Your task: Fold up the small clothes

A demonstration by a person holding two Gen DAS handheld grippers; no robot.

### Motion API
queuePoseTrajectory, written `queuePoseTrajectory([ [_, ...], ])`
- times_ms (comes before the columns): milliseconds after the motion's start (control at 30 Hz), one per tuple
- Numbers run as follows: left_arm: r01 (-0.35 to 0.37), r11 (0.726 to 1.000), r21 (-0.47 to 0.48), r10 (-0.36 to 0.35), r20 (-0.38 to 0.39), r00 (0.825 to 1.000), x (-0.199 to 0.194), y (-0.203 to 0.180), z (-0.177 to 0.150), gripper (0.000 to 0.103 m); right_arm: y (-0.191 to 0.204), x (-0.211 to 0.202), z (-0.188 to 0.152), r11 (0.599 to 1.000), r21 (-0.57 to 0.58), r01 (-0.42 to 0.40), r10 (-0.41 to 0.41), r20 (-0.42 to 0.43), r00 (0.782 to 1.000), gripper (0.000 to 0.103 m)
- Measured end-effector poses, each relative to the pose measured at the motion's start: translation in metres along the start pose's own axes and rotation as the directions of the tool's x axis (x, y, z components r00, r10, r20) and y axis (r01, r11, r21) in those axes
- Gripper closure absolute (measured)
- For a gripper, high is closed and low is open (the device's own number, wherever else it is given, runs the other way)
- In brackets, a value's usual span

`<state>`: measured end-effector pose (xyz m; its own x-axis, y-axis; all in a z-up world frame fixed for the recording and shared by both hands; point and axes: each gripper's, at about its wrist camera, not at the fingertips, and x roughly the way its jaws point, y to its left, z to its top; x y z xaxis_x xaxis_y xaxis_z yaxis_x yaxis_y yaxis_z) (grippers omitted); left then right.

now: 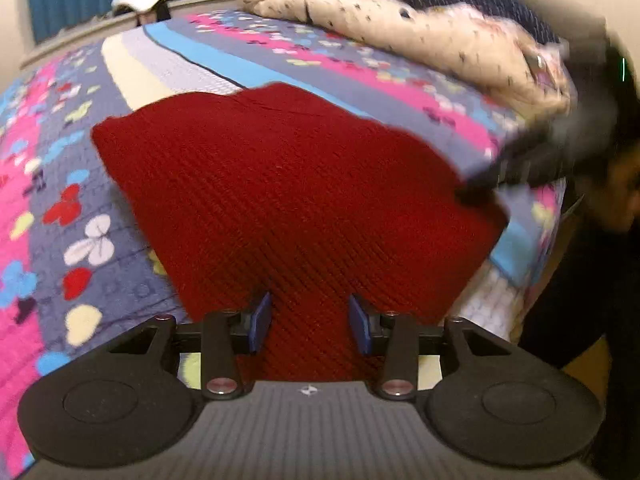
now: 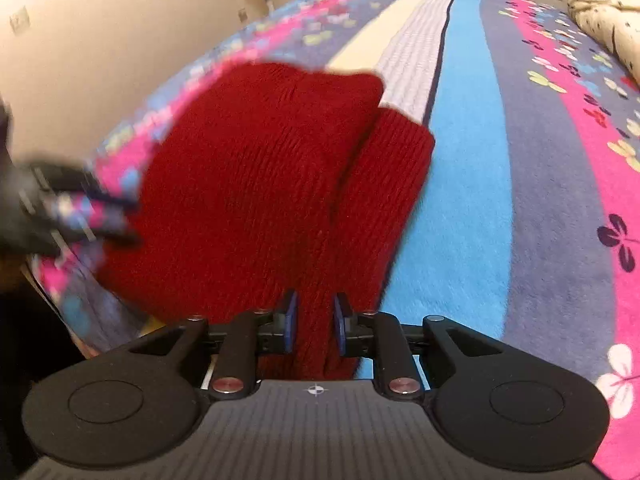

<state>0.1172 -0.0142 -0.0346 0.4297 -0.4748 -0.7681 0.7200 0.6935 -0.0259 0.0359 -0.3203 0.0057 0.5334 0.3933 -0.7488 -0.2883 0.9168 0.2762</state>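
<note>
Here 1 red knit garment [image 1: 280,184] lies between 2 parted tongs, left [image 1: 308,322] and right [image 2: 314,322].

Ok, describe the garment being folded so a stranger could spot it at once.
Start from the bedspread, striped in blue, pink and grey with butterfly prints. Near its front edge, ahead of both tongs, lies the dark red knitted garment. It is the only plain, ribbed piece there, unlike the cream speckled quilt heaped farther back.
</note>
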Motion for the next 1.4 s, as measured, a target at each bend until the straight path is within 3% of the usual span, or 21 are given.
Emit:
queuePoseTrajectory([
  [133,0.053,0.992,-0.113,-0.042,0.096,0.994,-0.019,0.018,0.005,0.055,-0.016,-0.029,0.013,0.984,0.139,-0.114,0.087,0.191,0.978,0.058],
  [200,0.045,0.986,-0.16,-0.018,0.169,0.985,-0.028,0.025,0.009,0.055,-0.028,-0.032,0.019,0.963,0.224,-0.151,0.092,0.254,0.963,0.057],
  [300,0.019,0.97,-0.24,0.037,0.226,0.973,-0.032,0.036,0.016,0.055,-0.034,-0.024,0.031,0.949,0.289,-0.124,0.038,0.285,0.958,0.054],
  [367,-0.027,0.968,-0.251,0.076,0.186,0.98,-0.023,0.038,0.019,0.055,-0.033,-0.012,0.039,0.945,0.317,-0.086,-0.004,0.275,0.961,0.047],
  [433,-0.089,0.971,-0.222,0.105,0.064,0.992,0.0,0.037,0.017,0.049,-0.031,0.002,0.047,0.936,0.343,-0.077,-0.014,0.255,0.967,0.038],
  [533,-0.112,0.973,-0.201,0.125,0.055,0.991,0.003,0.034,0.021,0.048,-0.023,0.024,0.058,0.931,0.363,-0.05,-0.032,0.218,0.975,0.035],
  [700,-0.095,0.972,-0.217,0.11,0.06,0.992,-0.001,0.036,0.017,0.047,-0.008,0.057,0.066,0.928,0.372,-0.01,-0.039,0.124,0.991,0.038],
  [800,-0.099,0.973,-0.207,0.115,0.069,0.991,-0.003,0.034,0.015,0.047,0.007,0.056,0.07,0.951,0.307,0.026,-0.077,0.156,0.985,0.075],
  [867,-0.096,0.973,-0.21,0.116,0.081,0.99,-0.003,0.035,0.014,0.048,0.016,0.044,0.068,0.96,0.279,0.04,-0.107,0.228,0.968,0.082],
  [1000,-0.077,0.979,-0.191,0.107,0.148,0.983,-0.014,0.033,0.018,0.048,0.025,0.017,0.062,0.974,0.221,0.058,-0.136,0.358,0.924,0.084],
  [1067,-0.048,0.981,-0.186,0.081,0.174,0.981,-0.017,0.031,0.021,0.048,0.017,0.026,0.06,0.966,0.235,0.107,-0.175,0.291,0.941,0.083],
  [1133,-0.058,0.984,-0.167,0.078,0.118,0.99,-0.006,0.028,0.022,0.048,0.002,0.047,0.056,0.953,0.273,0.132,-0.173,0.133,0.976,0.076],
  [1167,-0.077,0.986,-0.148,0.091,0.092,0.992,-0.001,0.026,0.02,0.046,-0.002,0.05,0.053,0.948,0.288,0.133,-0.171,0.112,0.979,0.074],
  [1200,-0.103,0.987,-0.124,0.114,0.091,0.989,0.0,0.023,0.02,0.046,0.0,0.045,0.054,0.948,0.288,0.137,-0.181,0.131,0.975,0.067],
  [1300,-0.098,0.986,-0.133,0.119,0.162,0.98,-0.012,0.022,0.023,0.047,0.015,0.017,0.053,0.964,0.212,0.161,-0.215,0.266,0.939,0.065],
  [1367,-0.072,0.987,-0.143,0.1,0.195,0.976,-0.018,0.022,0.024,0.047,0.017,-0.001,0.048,0.981,0.178,0.084,-0.141,0.343,0.929,0.065],
  [1400,-0.071,0.988,-0.135,0.095,0.177,0.98,-0.015,0.022,0.024,0.047,0.015,-0.003,0.048,0.987,0.153,0.05,-0.1,0.343,0.934,0.065],
])
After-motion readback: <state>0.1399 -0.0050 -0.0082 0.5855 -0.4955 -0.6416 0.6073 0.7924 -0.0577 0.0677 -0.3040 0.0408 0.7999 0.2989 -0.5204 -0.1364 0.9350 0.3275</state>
